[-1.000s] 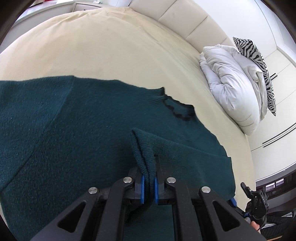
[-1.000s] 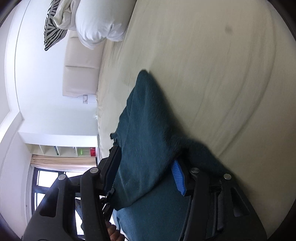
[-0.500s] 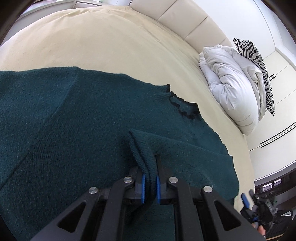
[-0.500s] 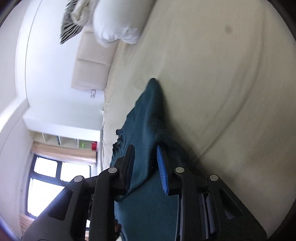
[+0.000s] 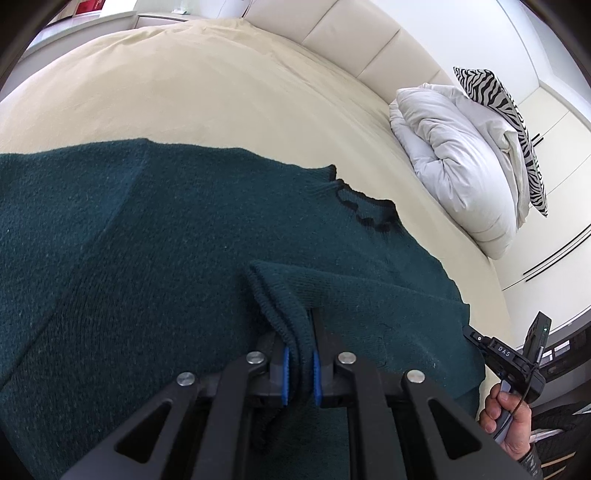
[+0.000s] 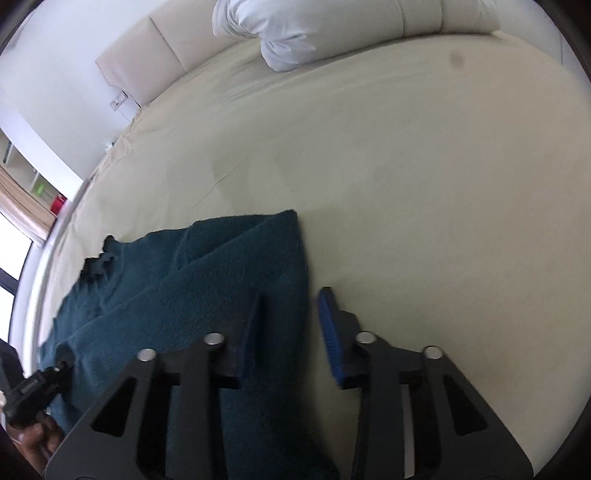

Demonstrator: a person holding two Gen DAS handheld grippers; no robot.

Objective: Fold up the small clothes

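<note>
A dark green knitted sweater [image 5: 166, 251] with a black frilled collar [image 5: 364, 210] lies spread on the cream bed [image 5: 221, 92]. My left gripper [image 5: 298, 373] is shut on a folded sleeve cuff [image 5: 280, 291] held over the sweater's body. In the right wrist view the sweater [image 6: 192, 295] lies with its right side folded over. My right gripper [image 6: 291, 332] is open above the sweater's right edge, one finger over the knit, the other over the sheet.
A white duvet [image 5: 454, 155] and a zebra pillow [image 5: 509, 122] are piled at the bed's head, by the cream headboard [image 5: 351, 37]. The duvet also shows in the right wrist view [image 6: 295, 33]. The right hand-held gripper [image 5: 517, 369] shows at the bed's edge.
My right gripper has rotated from sideways to level, closed partway on the sweater's edge, then opened wide and let it go. My left gripper stays shut on the cuff, shifted slightly.
</note>
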